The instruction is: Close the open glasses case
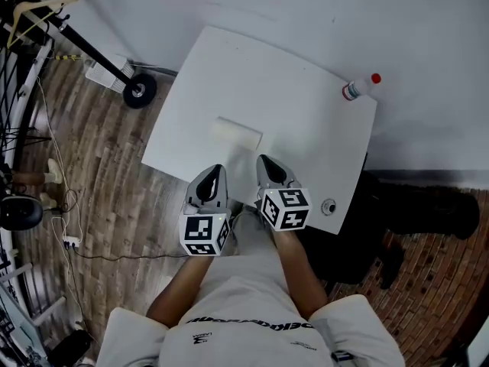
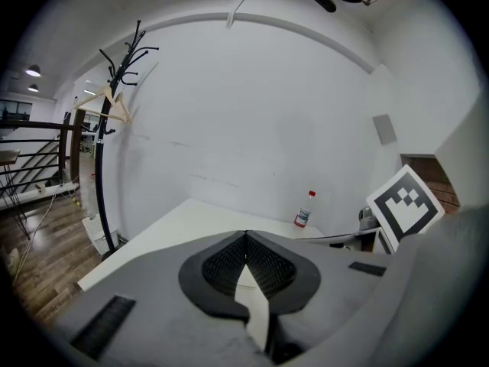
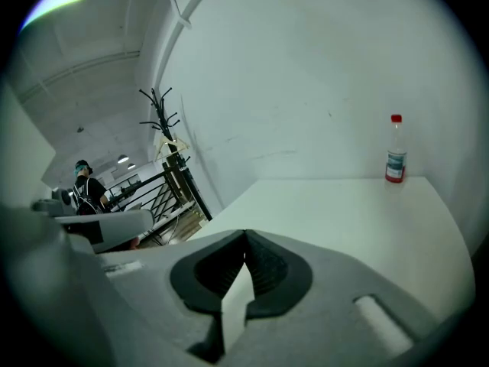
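The glasses case (image 1: pixel 237 134) is a pale, flat rectangle lying on the white table (image 1: pixel 306 128), a little left of the middle; from here I cannot tell how its lid stands. My left gripper (image 1: pixel 216 171) hovers at the table's near edge, just short of the case, with its jaws closed tip to tip. My right gripper (image 1: pixel 263 161) sits beside it, to the right of the case's near end, also shut. In the left gripper view the left gripper (image 2: pixel 245 235) holds nothing. The right gripper (image 3: pixel 244 235) in its own view is likewise empty.
A small bottle with a red cap (image 1: pixel 361 88) (image 2: pixel 305 209) (image 3: pixel 395 150) stands at the table's far right corner. A small round object (image 1: pixel 328 206) rests on the near right corner. A black coat rack (image 2: pixel 114 113) stands left of the table, its wheeled base (image 1: pixel 140 90) by the far left corner.
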The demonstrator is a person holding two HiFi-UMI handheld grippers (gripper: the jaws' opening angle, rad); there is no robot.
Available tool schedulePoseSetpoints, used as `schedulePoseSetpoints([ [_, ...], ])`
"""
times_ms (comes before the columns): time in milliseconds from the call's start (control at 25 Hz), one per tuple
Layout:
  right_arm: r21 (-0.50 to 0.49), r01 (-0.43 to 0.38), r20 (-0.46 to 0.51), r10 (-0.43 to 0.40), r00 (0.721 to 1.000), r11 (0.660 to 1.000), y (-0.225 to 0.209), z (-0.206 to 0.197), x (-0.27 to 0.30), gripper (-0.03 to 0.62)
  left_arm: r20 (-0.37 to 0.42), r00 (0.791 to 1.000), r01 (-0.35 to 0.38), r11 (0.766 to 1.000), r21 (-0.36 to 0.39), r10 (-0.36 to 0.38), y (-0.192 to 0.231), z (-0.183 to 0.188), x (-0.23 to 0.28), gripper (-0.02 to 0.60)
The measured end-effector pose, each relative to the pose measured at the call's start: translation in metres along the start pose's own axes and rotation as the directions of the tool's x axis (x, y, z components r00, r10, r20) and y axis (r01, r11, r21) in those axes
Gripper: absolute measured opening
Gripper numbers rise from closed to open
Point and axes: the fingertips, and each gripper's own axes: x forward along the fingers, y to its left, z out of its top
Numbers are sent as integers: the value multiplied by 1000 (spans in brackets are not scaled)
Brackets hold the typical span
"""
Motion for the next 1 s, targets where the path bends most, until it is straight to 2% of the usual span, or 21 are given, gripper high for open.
schedulePoseSetpoints([
  [520, -87, -68, 150, 80, 985, 994, 45, 53, -63, -3, 88, 996, 19, 998, 64, -25, -31, 53, -37, -3],
  [760, -118, -72, 226, 97, 969, 990, 55, 72, -88, -3, 119, 992, 33, 995, 96, -44, -44, 69, -51, -3],
  [1000, -133, -66, 260, 99, 961, 989, 57, 76, -102, -4, 141, 987, 53, 989, 137, -72, -57, 78, -57, -3],
])
